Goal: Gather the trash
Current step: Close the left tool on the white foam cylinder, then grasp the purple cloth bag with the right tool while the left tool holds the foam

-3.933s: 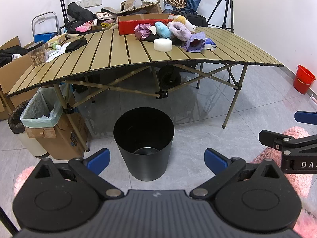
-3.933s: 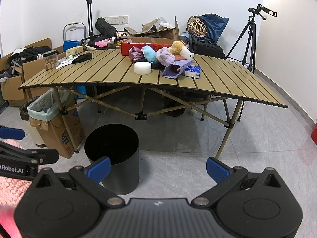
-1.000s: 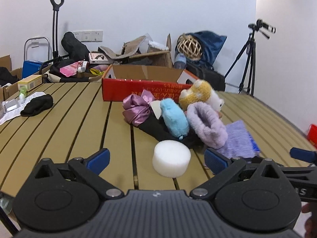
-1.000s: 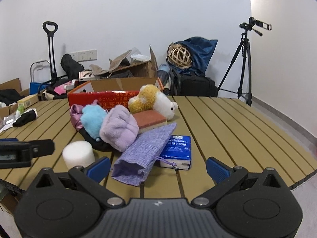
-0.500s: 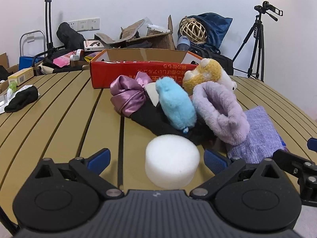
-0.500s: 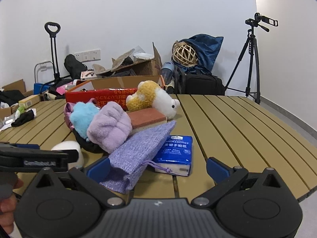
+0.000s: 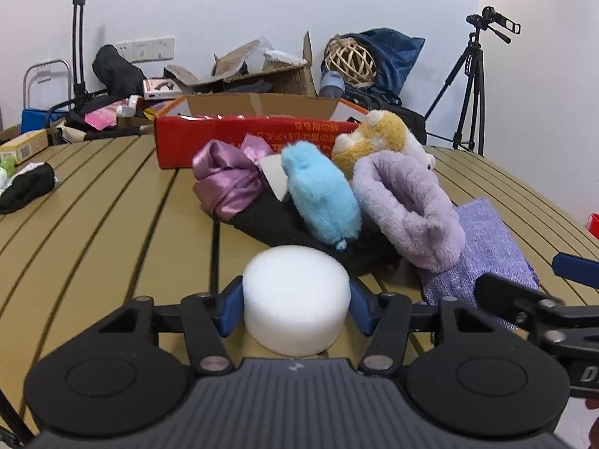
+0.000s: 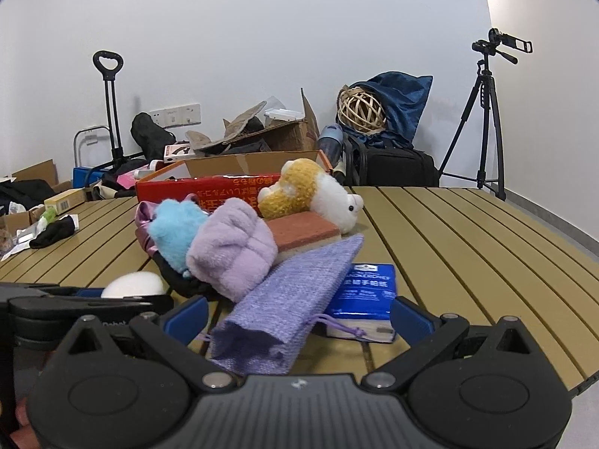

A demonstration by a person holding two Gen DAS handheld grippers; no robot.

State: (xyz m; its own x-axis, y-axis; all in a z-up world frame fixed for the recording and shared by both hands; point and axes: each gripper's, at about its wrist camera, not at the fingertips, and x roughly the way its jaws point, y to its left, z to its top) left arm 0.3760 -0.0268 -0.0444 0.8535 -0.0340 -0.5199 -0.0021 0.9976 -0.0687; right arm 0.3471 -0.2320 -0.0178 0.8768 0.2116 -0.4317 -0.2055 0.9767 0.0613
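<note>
White foam puck (image 7: 295, 299) sits on the slatted table (image 7: 112, 217) near its front edge, between the blue pads (image 7: 232, 305) of the left gripper (image 7: 295, 308), whose jaws are closing and now touch its sides. Right gripper (image 8: 297, 318) is spread wide over the mouth of the lilac pouch (image 8: 292, 310) and the blue tissue pack (image 8: 365, 293), touching neither. Bare slats run free to the table's right edge; soft toys (image 7: 322, 194) crowd just behind the puck.
</note>
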